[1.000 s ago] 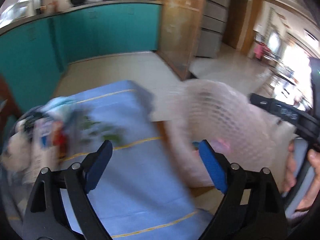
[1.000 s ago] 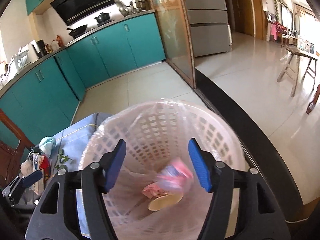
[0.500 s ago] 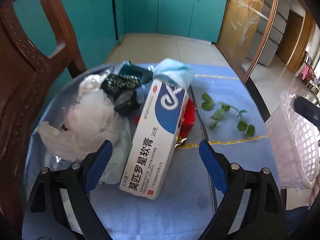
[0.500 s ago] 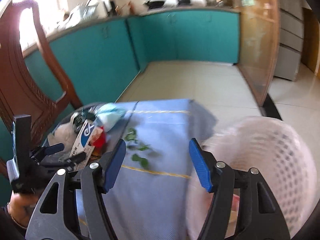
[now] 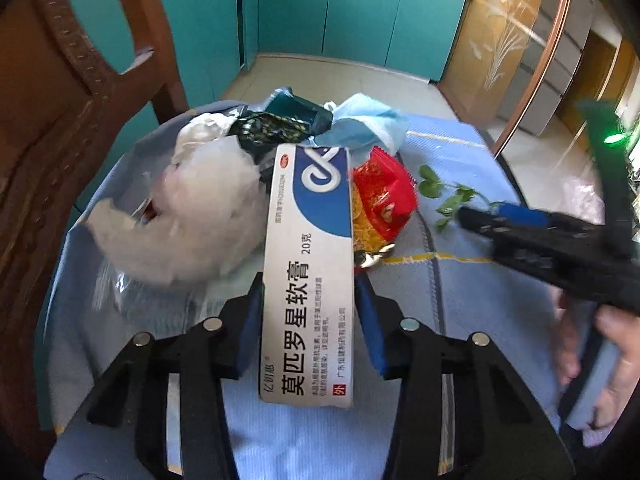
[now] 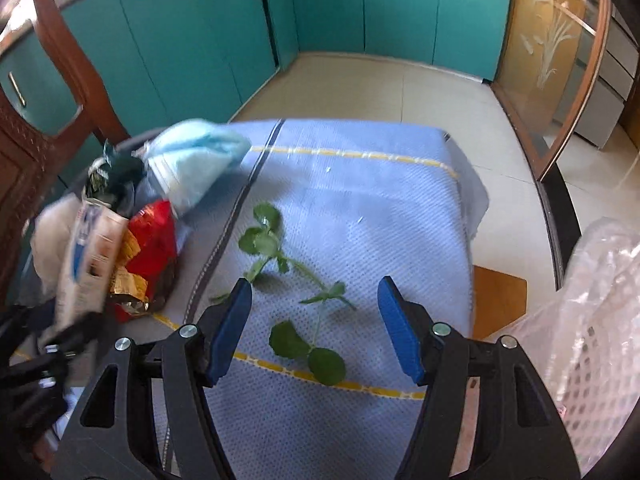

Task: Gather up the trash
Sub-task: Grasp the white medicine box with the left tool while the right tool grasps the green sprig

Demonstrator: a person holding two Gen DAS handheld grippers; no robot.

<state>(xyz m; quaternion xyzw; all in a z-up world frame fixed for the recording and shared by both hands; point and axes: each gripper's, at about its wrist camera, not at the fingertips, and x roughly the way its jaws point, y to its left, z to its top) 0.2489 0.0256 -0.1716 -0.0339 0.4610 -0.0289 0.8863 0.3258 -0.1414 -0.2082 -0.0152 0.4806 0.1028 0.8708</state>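
A trash pile lies on the blue tablecloth [image 5: 460, 292]: a white and blue ointment box [image 5: 310, 272], a crumpled white tissue [image 5: 200, 216], a red wrapper [image 5: 382, 194], a blue face mask [image 5: 364, 126] and a dark foil wrapper [image 5: 280, 120]. My left gripper [image 5: 308, 292] is shut on the ointment box, its blue pads on both long sides. My right gripper [image 6: 314, 306] is open and empty above green leafy sprigs [image 6: 280, 260]. It also shows in the left wrist view [image 5: 520, 224]. The pile shows at the left of the right wrist view [image 6: 148, 240].
A pink-white mesh trash basket [image 6: 596, 344] stands off the table's right edge. A carved wooden chair back [image 5: 68, 92] rises at the left. Teal cabinets [image 6: 240, 20] line the far wall. A glass sliding door [image 6: 560, 60] is at the right.
My left gripper has moved in and closed on the ointment box. My right gripper has swung left from the basket to above the green sprigs.
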